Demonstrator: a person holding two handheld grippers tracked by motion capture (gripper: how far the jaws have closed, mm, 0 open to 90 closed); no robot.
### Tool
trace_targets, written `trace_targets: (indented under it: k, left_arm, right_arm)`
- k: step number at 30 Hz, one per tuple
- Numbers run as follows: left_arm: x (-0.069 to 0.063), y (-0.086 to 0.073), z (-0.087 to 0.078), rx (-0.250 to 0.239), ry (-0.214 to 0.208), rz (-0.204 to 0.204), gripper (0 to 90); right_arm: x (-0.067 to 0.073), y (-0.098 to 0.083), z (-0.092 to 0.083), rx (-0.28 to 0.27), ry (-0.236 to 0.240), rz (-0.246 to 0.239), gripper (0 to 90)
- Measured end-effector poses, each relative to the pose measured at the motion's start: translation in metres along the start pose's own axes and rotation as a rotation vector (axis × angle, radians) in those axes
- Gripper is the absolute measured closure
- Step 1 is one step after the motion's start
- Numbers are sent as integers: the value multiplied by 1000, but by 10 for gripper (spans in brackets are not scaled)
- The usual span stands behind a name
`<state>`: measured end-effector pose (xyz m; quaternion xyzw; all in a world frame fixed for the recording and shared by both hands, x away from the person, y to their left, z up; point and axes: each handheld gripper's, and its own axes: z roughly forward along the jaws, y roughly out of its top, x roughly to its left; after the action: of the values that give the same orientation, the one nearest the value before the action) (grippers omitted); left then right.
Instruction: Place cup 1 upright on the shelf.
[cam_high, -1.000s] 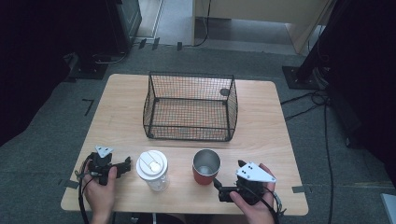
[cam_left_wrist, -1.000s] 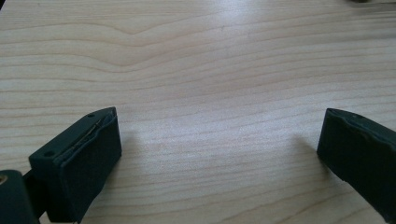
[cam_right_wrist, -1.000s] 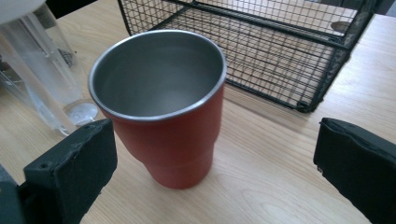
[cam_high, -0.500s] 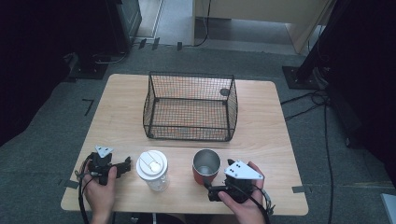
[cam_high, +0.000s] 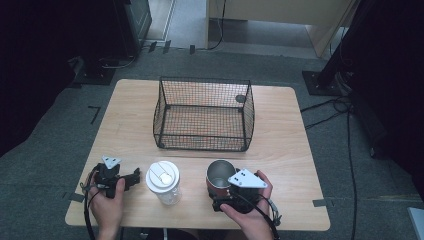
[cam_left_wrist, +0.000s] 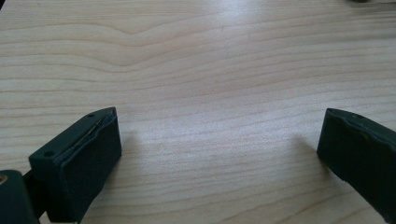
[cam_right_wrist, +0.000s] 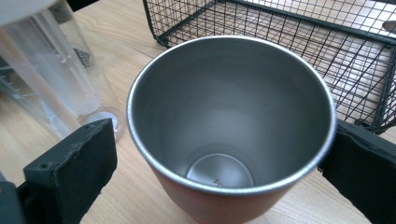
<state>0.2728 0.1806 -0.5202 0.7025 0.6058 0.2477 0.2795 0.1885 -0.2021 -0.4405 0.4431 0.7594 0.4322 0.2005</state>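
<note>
Pale wood tabletop (cam_high: 280, 125) carries everything. Right claw (cam_right_wrist: 219, 154) stands spread around the cup (cam_high: 220, 176), jaws flanking its rim, apparently not yet pinching. Left claw (cam_left_wrist: 217, 144) rests released over bare wood. Closing off-centre could tip the cup into the bottle (cam_high: 164, 181) just beside it. Behind stands a wire basket (cam_high: 202, 114); grey carpet surrounds.

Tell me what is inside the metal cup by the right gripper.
The metal cup looks empty: its bare steel wall and round bottom show in the right gripper view, with a small stamped mark at the base. The near rim hides a sliver of the floor.
</note>
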Motion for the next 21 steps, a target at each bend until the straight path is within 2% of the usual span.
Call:
trace_targets:
  k: [13, 21]
  left_arm:
    - [0, 0, 0, 0, 0, 0, 4]
    - [0, 0, 0, 0, 0, 0, 4]
  right_arm:
    - [3, 0, 19, 27, -47, -4, 0]
    - [6, -1, 26, 11, -75, 10, 3]
